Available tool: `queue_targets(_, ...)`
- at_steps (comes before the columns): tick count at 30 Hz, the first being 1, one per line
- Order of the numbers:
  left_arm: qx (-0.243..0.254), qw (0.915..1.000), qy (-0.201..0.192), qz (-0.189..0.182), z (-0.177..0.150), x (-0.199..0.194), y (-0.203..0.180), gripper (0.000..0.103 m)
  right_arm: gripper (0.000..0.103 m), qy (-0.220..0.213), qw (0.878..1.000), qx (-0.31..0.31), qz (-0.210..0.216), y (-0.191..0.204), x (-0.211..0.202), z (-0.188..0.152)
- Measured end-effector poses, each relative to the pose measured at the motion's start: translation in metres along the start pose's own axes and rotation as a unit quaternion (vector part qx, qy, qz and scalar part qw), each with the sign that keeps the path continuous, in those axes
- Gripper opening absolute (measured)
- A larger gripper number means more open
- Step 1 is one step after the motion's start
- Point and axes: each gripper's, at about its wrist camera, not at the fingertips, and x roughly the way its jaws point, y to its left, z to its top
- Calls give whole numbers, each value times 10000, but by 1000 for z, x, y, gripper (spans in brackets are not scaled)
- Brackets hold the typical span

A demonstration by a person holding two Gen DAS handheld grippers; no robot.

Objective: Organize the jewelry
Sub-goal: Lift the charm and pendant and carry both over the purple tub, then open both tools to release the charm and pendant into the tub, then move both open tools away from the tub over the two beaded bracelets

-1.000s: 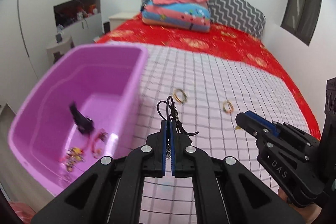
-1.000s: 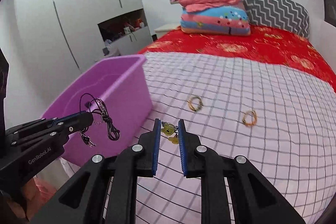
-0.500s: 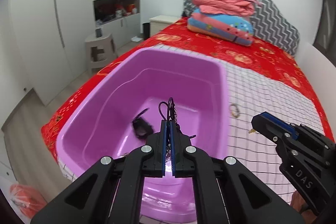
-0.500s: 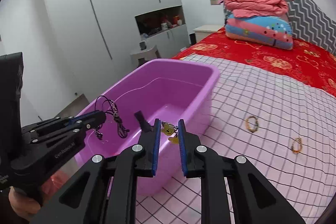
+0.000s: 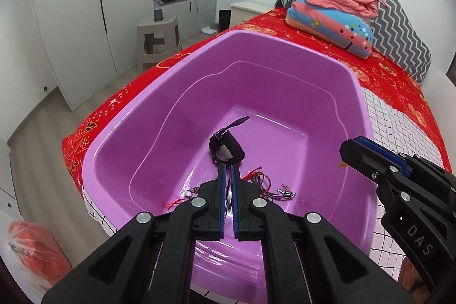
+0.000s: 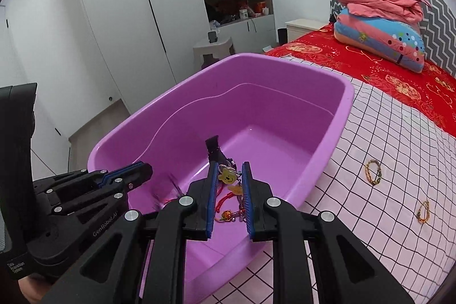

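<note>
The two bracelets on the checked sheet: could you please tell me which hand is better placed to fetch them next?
Right: the bracelets lie right of the purple tub, on the right gripper's side; the left gripper is farther.

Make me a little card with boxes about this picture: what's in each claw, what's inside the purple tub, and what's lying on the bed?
Left claw: shut on a black cord necklace, which looks blurry, above the tub
Right claw: shut on a yellow bear charm, above the tub
Purple tub: holds a black watch and red string pieces
Checked blanket: a gold bracelet and a second bracelet, both outside the tub
</note>
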Motion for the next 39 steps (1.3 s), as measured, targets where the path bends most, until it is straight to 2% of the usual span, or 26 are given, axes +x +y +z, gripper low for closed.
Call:
queue_targets(4,-36,10000,22,50,0,4,0,7,17,122,9999,12,-12,-2,10,1)
queue_targets(5,-45,10000,30,57,0,4,1,14,17,126,9999,9,-33,-3,10,1)
queue_targets(6,-54,9999,29,90,0,4,1,19,25,112,9999,7,-67,-3,10,1)
queue_targets(7,-73,9998,25,165,1,4,1,38,32,93,9999,17,-119,-4,9,1)
queue_targets(8,-101,9997,11,214,-1,2,3,60,44,57,9999,27,-131,-5,8,1)
queue_targets(10,-201,9991,-98,348,-1,-3,5,74,47,-22,9999,40,-162,-6,4,1)
queue_targets(23,-246,9977,-131,626,-7,-11,6,93,50,-12,9997,114,-222,-16,-4,-5)
queue_targets(39,-240,9962,-110,831,-7,-21,-3,96,59,-85,9994,263,-221,-28,-18,-8)
